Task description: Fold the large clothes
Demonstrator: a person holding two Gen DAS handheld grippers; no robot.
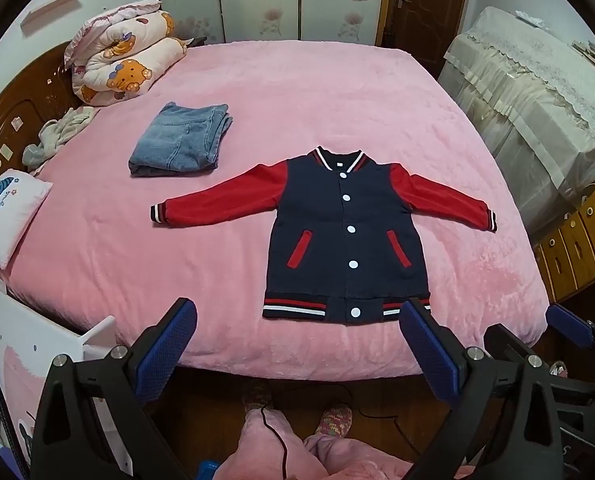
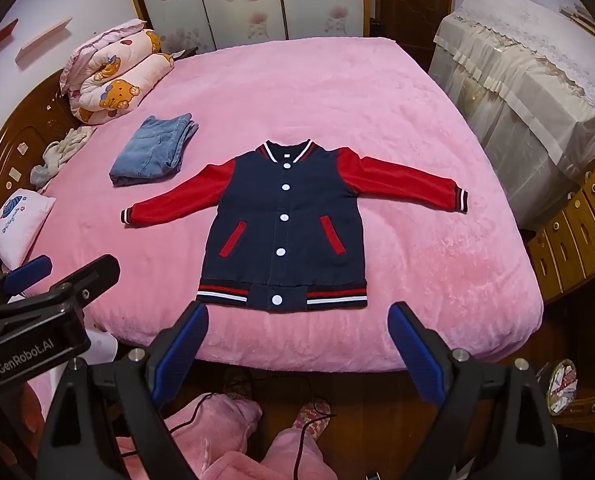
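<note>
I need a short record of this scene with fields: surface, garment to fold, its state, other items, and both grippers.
surface: bed with pink cover
garment: jacket, navy body, red sleeves
state: flat, front up, buttoned, both sleeves spread out, unfolded
other items: folded jeans left of the jacket and apart from it; rolled quilt and pillow near the headboard
left gripper: open, empty, above the near edge of the bed
right gripper: open, empty, just before the jacket hem
</note>
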